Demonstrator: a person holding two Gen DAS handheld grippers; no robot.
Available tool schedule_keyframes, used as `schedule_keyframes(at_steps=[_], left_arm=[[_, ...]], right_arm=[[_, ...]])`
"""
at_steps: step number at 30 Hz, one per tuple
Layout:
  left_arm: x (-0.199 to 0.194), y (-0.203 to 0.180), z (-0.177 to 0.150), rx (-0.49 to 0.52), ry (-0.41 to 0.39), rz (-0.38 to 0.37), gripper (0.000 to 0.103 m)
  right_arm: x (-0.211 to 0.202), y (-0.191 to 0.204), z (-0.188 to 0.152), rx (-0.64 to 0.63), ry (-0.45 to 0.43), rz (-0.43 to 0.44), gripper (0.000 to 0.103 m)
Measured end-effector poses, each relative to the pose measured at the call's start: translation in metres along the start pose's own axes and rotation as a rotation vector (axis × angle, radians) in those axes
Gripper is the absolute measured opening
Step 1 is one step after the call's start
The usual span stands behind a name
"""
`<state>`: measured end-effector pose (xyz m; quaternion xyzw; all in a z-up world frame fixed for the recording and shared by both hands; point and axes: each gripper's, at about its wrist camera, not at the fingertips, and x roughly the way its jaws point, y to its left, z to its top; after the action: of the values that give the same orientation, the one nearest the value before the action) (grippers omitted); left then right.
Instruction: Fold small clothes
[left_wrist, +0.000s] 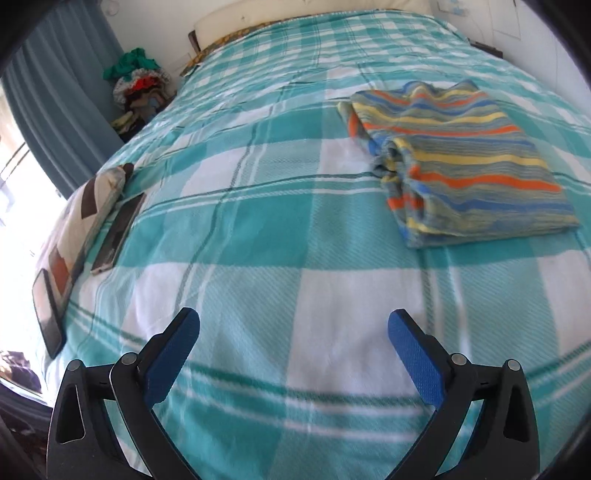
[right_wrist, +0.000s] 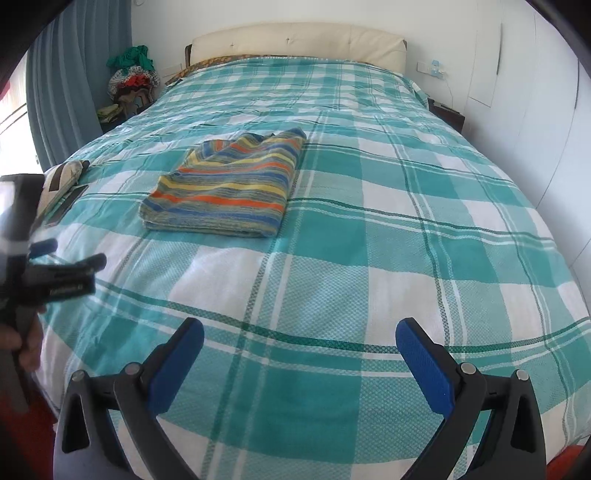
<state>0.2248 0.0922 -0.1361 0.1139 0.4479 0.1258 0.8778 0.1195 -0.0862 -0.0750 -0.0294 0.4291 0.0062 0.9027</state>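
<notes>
Both the left tool (left_wrist: 293, 326) and right tool (right_wrist: 300, 334) hover apart and empty over the bed (right_wrist: 406, 206), the striped garment (right_wrist: 225, 184) apparently already folded, so next is probably fetching another piece.

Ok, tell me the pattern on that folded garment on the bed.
Horizontal stripes in orange, yellow, blue and grey-green on the folded garment, clearest in the right wrist view.

Left gripper (left_wrist: 293, 325), fingers spread wide, above checked bedspread (left_wrist: 258, 229); folded striped garment (left_wrist: 465, 162) at two o'clock; phone (left_wrist: 119, 234) at ten o'clock.
</notes>
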Motion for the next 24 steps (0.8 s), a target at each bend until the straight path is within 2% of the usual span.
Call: schedule_keyframes(at_steps=[2,3,5,8,17,24], left_arm=[[0.024,-0.001,0.003,0.015,-0.016,0.015,0.103],[0.036,0.002,0.001,0.003,-0.002,-0.029,0.103],[0.042,0.018,-0.002,-0.086,0.011,-0.128,0.103],[0.043,0.029,-0.005,-0.137,0.015,-0.192,0.103],[0.044,0.023,-0.002,-0.131,0.020,-0.190,0.103],[0.045,0.026,-0.002,-0.132,0.021,-0.192,0.103]], right_arm=[[0.006,-0.005,-0.003,0.014,0.004,-0.023,0.103],[0.010,-0.008,-0.004,0.024,0.007,-0.039,0.103],[0.020,-0.014,-0.007,0.045,0.021,-0.071,0.103],[0.031,-0.019,-0.011,0.086,0.058,-0.084,0.103],[0.043,-0.001,-0.020,0.056,0.076,-0.112,0.102],[0.057,0.007,-0.019,0.088,0.107,-0.118,0.103]])
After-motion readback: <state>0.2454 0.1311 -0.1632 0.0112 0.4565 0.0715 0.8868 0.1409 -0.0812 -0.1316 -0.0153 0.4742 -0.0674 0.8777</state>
